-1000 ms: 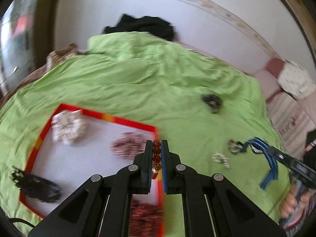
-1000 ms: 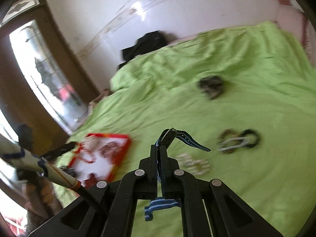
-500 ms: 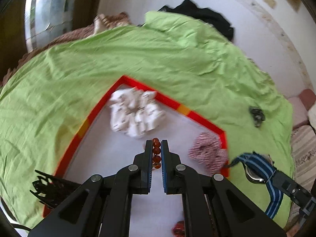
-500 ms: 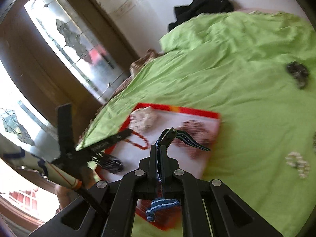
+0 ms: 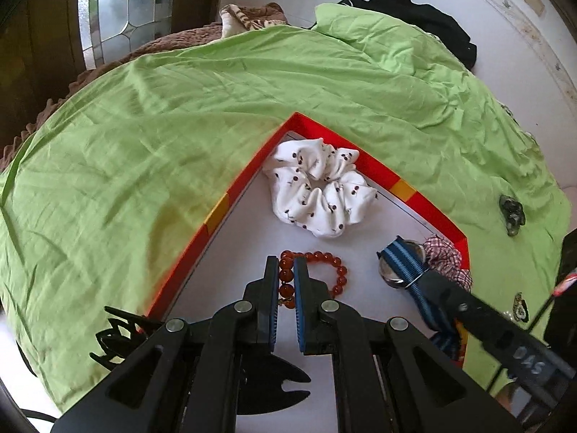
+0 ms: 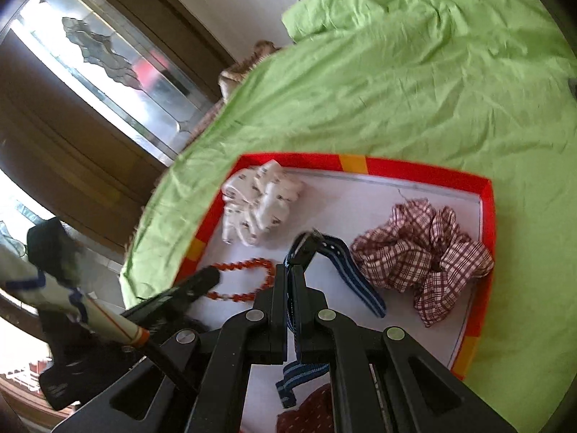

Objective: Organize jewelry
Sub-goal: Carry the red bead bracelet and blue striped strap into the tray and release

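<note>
A red-rimmed white tray [image 5: 375,167] [image 6: 407,169] lies on the green bedspread. My left gripper [image 5: 286,267] is shut on an orange bead bracelet [image 5: 324,258], whose loop rests on the tray floor; the bracelet also shows in the right wrist view [image 6: 249,265]. My right gripper [image 6: 290,270] is shut on the blue striped strap of a watch [image 6: 346,270], held low over the tray; the watch also shows in the left wrist view [image 5: 400,261]. A white dotted scrunchie [image 5: 317,186] [image 6: 258,202] and a red checked scrunchie [image 6: 425,256] [image 5: 445,256] lie in the tray.
A black claw hair clip [image 5: 119,339] sits at the tray's near left corner. A dark red scrunchie [image 6: 310,411] lies at the tray's near edge. A dark trinket [image 5: 512,213] and a small ornament [image 5: 519,312] lie on the bedspread at right. Black clothing [image 5: 422,18] lies at the bed's far end.
Both grippers have swung from the open bedspread to over the tray and come down. The bracelet's loop now touches the tray floor, and the watch hangs beside the checked scrunchie.
</note>
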A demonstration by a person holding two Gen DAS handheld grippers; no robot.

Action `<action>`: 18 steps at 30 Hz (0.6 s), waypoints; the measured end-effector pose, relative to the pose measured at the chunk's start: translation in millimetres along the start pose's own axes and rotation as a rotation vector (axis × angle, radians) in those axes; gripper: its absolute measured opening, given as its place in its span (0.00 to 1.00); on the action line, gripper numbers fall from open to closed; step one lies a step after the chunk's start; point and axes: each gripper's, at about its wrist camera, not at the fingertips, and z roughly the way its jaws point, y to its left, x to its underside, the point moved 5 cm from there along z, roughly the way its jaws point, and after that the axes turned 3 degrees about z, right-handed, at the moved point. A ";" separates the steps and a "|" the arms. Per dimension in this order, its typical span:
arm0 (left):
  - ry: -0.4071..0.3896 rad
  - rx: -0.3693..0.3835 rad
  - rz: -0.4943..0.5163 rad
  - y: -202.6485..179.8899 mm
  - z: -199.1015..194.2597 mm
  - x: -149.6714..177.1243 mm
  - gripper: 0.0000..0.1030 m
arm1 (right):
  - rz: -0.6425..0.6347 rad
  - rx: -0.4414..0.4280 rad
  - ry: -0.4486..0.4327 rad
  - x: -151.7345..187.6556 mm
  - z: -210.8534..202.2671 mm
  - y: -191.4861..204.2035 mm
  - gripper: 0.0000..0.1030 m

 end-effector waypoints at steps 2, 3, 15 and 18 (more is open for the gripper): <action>-0.005 0.000 -0.008 2.0 -0.8 -1.0 0.07 | 0.010 0.003 0.010 -0.2 5.3 -4.3 0.03; -0.005 0.004 -0.013 2.9 -0.5 -1.7 0.07 | 0.013 0.003 0.011 -0.6 5.8 -5.8 0.03; -0.069 0.067 -0.025 -9.4 -15.1 -4.3 0.30 | 0.004 -0.011 -0.001 1.2 -6.3 -4.1 0.10; -0.099 0.083 -0.017 -15.2 -22.0 -4.9 0.33 | -0.013 -0.012 -0.029 1.4 -22.1 -3.2 0.20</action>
